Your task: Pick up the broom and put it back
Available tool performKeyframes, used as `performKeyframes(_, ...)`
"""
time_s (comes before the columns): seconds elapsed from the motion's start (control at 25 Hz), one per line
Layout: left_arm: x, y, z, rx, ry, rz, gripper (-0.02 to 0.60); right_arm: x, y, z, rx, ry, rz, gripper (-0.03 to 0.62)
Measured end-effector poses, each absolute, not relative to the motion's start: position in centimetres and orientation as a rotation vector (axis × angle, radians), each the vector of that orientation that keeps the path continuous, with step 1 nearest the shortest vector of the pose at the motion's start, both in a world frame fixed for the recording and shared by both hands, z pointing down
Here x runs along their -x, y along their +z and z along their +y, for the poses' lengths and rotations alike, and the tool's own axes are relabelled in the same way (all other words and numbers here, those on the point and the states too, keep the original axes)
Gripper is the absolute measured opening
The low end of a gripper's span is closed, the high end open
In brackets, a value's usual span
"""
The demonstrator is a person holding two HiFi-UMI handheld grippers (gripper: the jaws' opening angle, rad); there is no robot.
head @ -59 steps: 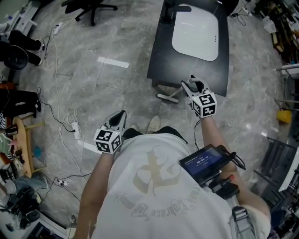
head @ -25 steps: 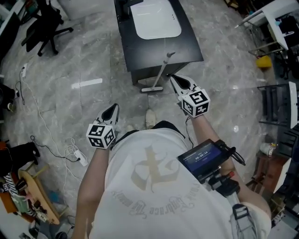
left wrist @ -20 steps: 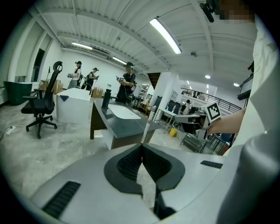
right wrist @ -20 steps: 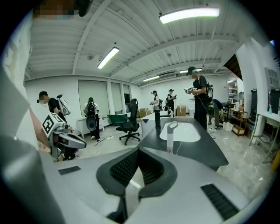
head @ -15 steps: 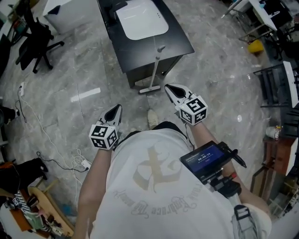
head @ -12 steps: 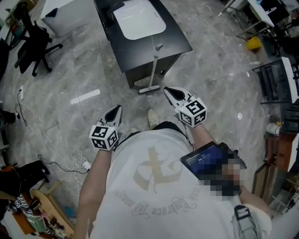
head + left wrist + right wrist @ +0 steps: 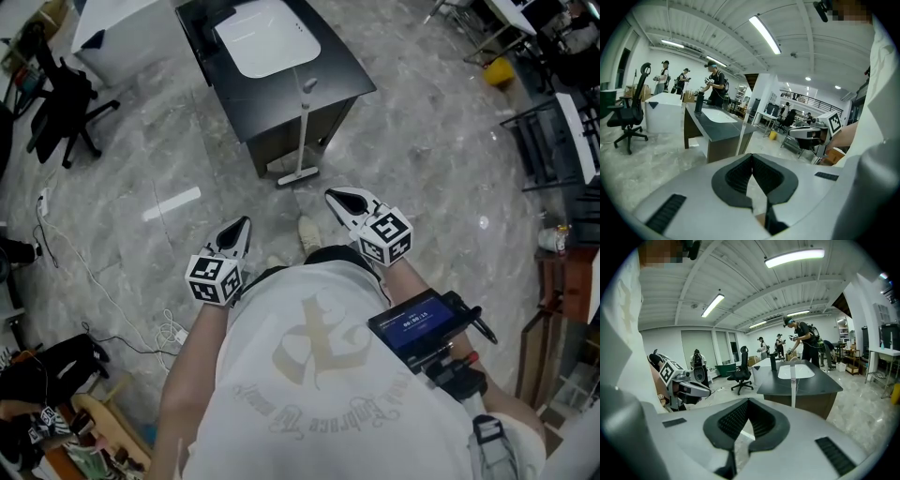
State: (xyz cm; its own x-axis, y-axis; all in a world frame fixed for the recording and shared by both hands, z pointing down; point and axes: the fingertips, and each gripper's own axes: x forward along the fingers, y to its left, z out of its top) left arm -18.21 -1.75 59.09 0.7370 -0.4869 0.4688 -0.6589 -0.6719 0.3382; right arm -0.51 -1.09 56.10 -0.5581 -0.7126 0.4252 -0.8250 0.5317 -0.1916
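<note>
1. Grey marble floor (image 7: 422,169), black desk (image 7: 342,75): the broom (image 7: 303,131) now stands propped against the desk, head on the floor.
2. Right gripper (image 7: 336,196) has backed away, jaws together and empty. Left gripper (image 7: 244,226) is closed too, so the job looks done.

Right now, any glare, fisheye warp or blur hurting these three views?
Head view: sharp, even light; one glare streak on the glossy floor; broom reads clearly. Left gripper view: heavy fisheye, dark corners, ceiling light blown out. Right gripper view: same warp, ceiling lamp clipped, broom legible.
</note>
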Motion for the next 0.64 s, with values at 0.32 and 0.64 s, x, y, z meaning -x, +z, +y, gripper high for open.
performKeyframes(0.32, 17.7, 59.2, -0.3, -2.453, 0.475, -0.834, 0.012, 0.3, 56.1, 0.5, -1.302, 0.549, -2.465, 0.017)
performKeyframes(0.64, 18.1, 59.3, 0.8, -2.455, 0.468, -0.836, 0.012, 0.5, 56.1, 1.7, -1.308, 0.546, -2.464, 0.017)
